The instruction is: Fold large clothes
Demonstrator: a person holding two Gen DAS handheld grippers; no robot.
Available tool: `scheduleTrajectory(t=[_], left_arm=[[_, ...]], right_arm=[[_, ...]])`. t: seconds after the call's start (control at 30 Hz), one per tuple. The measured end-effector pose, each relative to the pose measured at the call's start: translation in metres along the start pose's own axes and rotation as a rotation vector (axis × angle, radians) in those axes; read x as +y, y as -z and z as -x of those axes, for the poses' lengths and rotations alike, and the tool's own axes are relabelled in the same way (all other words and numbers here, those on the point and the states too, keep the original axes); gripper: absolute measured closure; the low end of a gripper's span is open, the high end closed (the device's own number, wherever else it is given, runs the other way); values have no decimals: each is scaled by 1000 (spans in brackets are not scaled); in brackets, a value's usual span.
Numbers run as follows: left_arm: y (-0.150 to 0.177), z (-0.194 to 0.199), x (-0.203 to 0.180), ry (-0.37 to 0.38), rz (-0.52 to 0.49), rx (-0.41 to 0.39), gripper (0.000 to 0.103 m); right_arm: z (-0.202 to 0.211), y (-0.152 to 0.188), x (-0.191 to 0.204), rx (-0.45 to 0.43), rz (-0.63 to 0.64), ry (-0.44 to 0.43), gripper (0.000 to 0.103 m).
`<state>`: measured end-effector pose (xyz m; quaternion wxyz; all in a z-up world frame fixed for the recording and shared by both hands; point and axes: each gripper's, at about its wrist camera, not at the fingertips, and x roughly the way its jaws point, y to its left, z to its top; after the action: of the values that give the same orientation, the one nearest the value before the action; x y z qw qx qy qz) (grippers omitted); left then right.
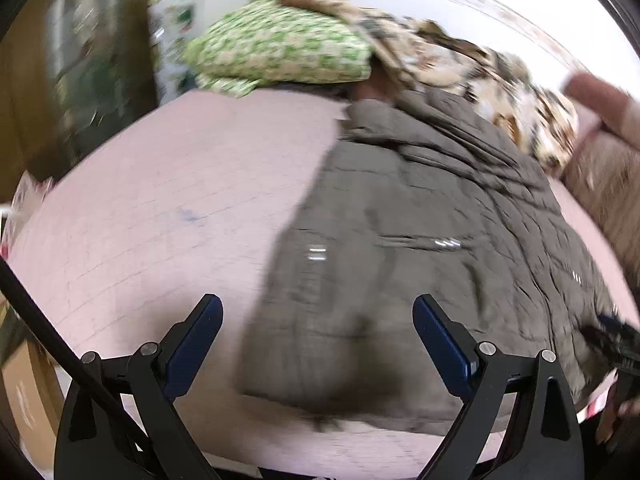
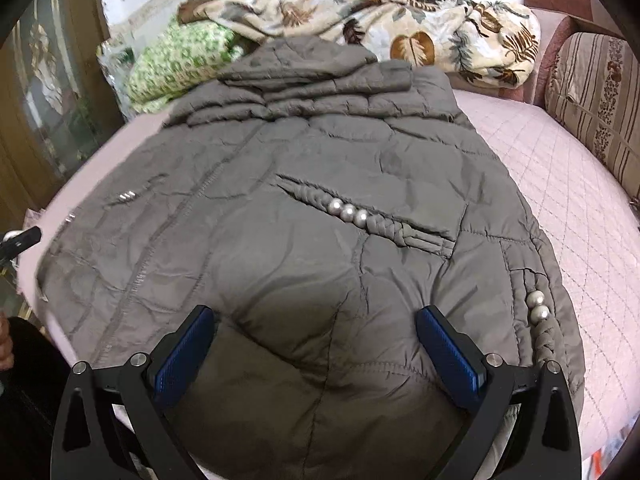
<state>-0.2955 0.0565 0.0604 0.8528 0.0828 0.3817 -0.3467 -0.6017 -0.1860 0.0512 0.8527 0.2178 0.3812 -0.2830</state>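
Both claws stand wide open and grip nothing: the left gripper [image 1: 318, 320] hangs above the jacket's near left edge, and the right gripper [image 2: 316, 332] hangs above its near hem, blue pads clear of the fabric.

Bed [image 2: 560, 208]: pale pink cover, quilted in a diamond grid, flat; it carries everything listed below.

Jacket [image 2: 304, 208]: grey-brown padded garment, lying flat on the bed, spread across the middle. Long axis runs from the near edge of the bed toward the far side. Hem end points at the grippers; hood end [image 2: 316, 64] points away, bunched in stacked folds. Shell is smooth, slightly glossy, with stitched puffy panels and many creases. A front seam runs along the long axis.

Blanket [image 2: 420, 28]: cream with brown leaf print, crumpled in a heap at the far side, just beyond the hood.

Green-and-white patterned bundle [image 2: 176, 68]: soft, rounded, beside the blanket.

Pocket trim [image 2: 360, 216]: braided fabric strip, oblique, set with three round silver beads [image 2: 347, 211].
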Motion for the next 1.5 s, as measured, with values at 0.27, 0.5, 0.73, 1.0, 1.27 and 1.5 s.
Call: scheduleTrajectory(t=[0.27, 0.5, 0.73, 1.0, 1.27, 1.5], left_arm=[[13, -21, 86, 202, 370, 127, 30], [18, -30, 80, 313, 389, 160, 31], [25, -29, 68, 321, 377, 171, 31], [35, -22, 54, 297, 342, 153, 31], [38, -23, 53, 315, 374, 114, 19], [41, -20, 41, 308, 339, 108, 18]], right_arm=[[58, -4, -68, -209, -288, -133, 1], [70, 28, -143, -191, -588, -30, 1], [67, 55, -169, -118, -713, -31, 1], [65, 65, -155, -73, -681, -84, 29], [49, 65, -122, -50, -623, -237, 34], [40, 62, -115, -39, -623, -249, 34]])
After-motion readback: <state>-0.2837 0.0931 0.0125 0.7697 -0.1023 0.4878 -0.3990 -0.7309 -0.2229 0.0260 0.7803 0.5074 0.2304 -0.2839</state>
